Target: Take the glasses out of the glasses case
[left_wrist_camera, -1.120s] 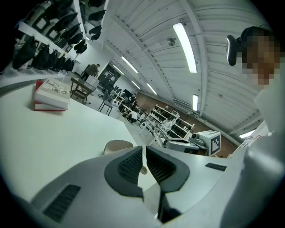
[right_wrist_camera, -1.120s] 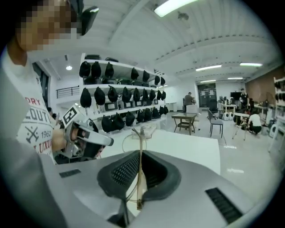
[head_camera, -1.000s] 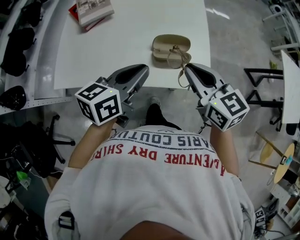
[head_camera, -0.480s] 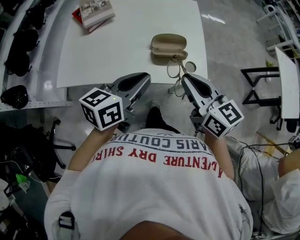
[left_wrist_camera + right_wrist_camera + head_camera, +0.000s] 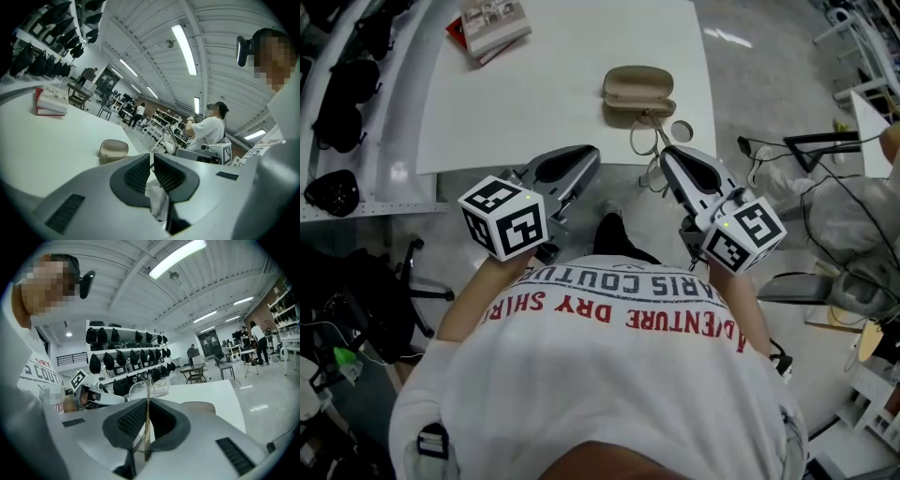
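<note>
A tan clamshell glasses case [image 5: 638,91] lies near the front right edge of the white table [image 5: 534,103]; I cannot tell whether its lid is fully down. My right gripper [image 5: 664,152] is shut on the thin-framed glasses [image 5: 656,141], which hang just in front of the case, apart from it. In the right gripper view the glasses' temple arm [image 5: 146,418] runs up between the pads. My left gripper [image 5: 594,150] hovers at the table's front edge, left of the glasses, jaws together. In the left gripper view its pads [image 5: 138,173] leave only a sliver, with the case [image 5: 114,149] ahead.
A stack of books [image 5: 492,23] lies at the table's far left corner. Shelves with dark caps [image 5: 337,94] line the left side. Cables and another person's clothing [image 5: 839,216] are on the floor to the right. Another person [image 5: 206,133] sits beyond the table.
The right gripper has drawn the glasses back from the case toward the table's front edge. The left gripper has also pulled back a little.
</note>
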